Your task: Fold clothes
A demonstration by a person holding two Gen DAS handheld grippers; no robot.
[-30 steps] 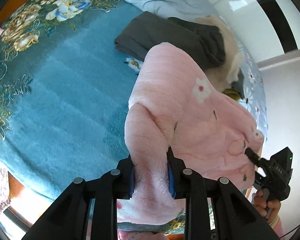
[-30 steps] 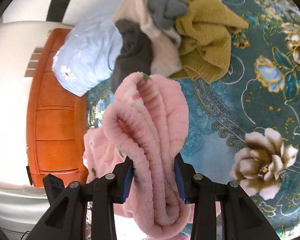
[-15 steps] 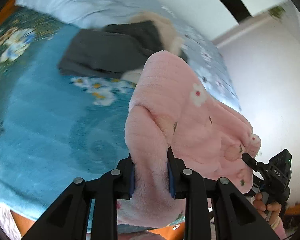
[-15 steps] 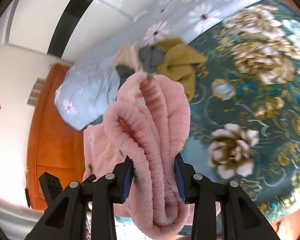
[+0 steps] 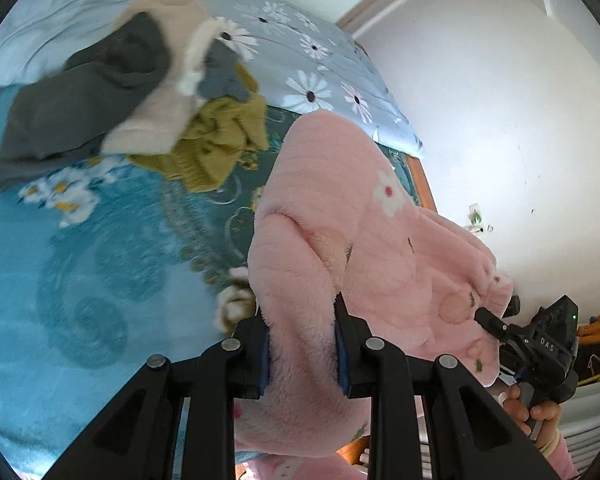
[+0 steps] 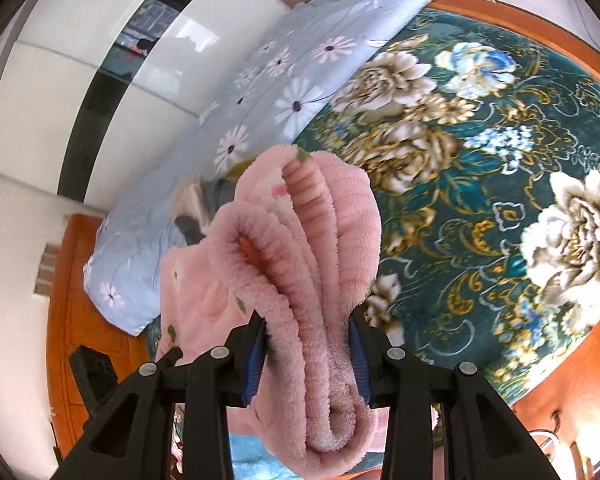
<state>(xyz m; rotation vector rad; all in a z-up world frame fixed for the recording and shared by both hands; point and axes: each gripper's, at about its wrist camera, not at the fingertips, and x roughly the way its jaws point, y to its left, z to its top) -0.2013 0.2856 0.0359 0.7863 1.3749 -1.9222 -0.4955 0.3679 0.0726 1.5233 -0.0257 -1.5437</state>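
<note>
Jaws of both the left gripper (image 5: 302,354) and right gripper (image 6: 306,350) clamp bunched edges of the pink fleece garment (image 5: 364,248), hanging above the bed (image 5: 80,260); soft, thick, light, it needs corner holds.

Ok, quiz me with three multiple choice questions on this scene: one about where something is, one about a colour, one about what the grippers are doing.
1. Where is the pile of unfolded clothes?
A. on the bed by the daisy quilt
B. on the floor
C. in a drawer

2. What colour is the garment being held?
A. grey
B. pink
C. mustard

3. How do the left gripper and right gripper stand?
A. both open
B. one open
C. both shut on the garment

Answers: 1 A, the pile lies against the quilt; 2 B, pink fleece; 3 C, fabric fills both jaws.
</note>
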